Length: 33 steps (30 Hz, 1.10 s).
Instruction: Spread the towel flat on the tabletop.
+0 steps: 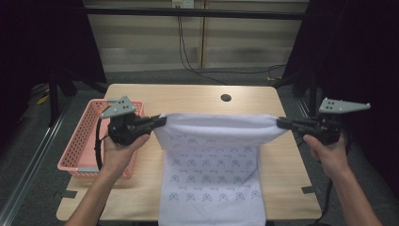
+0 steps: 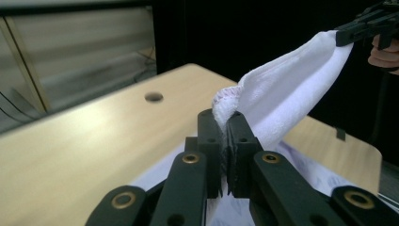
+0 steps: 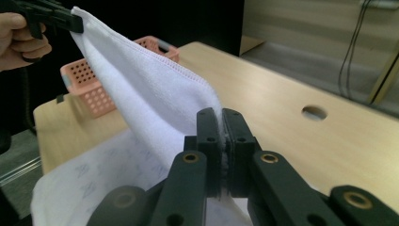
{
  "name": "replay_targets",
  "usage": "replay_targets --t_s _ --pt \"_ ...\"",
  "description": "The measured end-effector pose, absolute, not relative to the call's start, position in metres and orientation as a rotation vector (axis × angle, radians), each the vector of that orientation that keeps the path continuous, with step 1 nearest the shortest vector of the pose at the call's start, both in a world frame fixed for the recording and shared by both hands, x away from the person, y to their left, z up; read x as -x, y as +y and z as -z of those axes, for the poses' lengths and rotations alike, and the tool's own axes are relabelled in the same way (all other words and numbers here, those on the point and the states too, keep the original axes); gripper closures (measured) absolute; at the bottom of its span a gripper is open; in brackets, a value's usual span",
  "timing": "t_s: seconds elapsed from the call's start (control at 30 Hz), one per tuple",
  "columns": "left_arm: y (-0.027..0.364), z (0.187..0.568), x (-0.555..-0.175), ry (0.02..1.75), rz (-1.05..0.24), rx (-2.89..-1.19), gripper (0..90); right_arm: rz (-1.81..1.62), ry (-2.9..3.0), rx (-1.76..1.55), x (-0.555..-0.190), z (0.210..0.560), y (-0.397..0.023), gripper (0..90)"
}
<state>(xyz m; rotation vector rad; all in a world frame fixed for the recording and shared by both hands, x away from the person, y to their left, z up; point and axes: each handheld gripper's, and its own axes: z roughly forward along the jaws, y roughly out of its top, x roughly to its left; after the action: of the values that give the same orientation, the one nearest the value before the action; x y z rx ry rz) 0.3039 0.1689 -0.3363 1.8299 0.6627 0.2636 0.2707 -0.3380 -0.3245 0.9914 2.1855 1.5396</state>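
A white towel (image 1: 211,160) with a faint blue pattern is held up by its two far corners, stretched between my grippers. Its lower half lies on the table (image 1: 197,96) and hangs over the near edge. My left gripper (image 1: 161,120) is shut on the towel's left corner (image 2: 226,106). My right gripper (image 1: 281,123) is shut on the towel's right corner (image 3: 214,106). In the left gripper view the towel (image 2: 291,84) runs up to the other gripper (image 2: 350,33). In the right gripper view the towel (image 3: 141,89) runs up to the other gripper (image 3: 70,23).
A pink perforated basket (image 1: 82,141) stands on the table's left side, just behind my left hand; it also shows as the basket (image 3: 89,89). A round hole (image 1: 226,98) sits near the table's far edge. Dark curtains flank both sides.
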Motion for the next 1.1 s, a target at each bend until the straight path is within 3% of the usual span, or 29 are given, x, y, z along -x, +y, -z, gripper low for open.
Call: replay_targets --t_s 0.3,0.6,0.77,0.93,1.0,1.1 --pt "0.178 0.421 -0.260 0.713 -0.121 -1.931 84.8 -1.603 2.293 -1.101 -0.227 0.411 -0.337 87.1" --pt "0.177 0.465 -0.227 0.706 0.033 -2.080 80.3 -1.417 2.504 -1.118 -0.185 0.454 -0.331 83.2" --pt "0.178 0.472 -0.217 0.674 0.086 -2.125 80.1 -1.418 2.556 -1.085 -0.169 0.455 -0.332 81.9" --pt "0.188 0.461 -0.207 0.622 0.111 -2.119 76.3 -1.433 2.598 -1.016 -0.154 0.449 -0.332 72.8" --pt "0.193 0.458 -0.203 0.630 0.134 -2.091 69.8 -1.430 2.598 -1.014 -0.149 0.447 -0.333 67.0" --pt "0.199 0.456 -0.205 0.636 0.133 -2.060 65.0 -1.475 2.553 -1.025 -0.146 0.443 -0.336 65.6"
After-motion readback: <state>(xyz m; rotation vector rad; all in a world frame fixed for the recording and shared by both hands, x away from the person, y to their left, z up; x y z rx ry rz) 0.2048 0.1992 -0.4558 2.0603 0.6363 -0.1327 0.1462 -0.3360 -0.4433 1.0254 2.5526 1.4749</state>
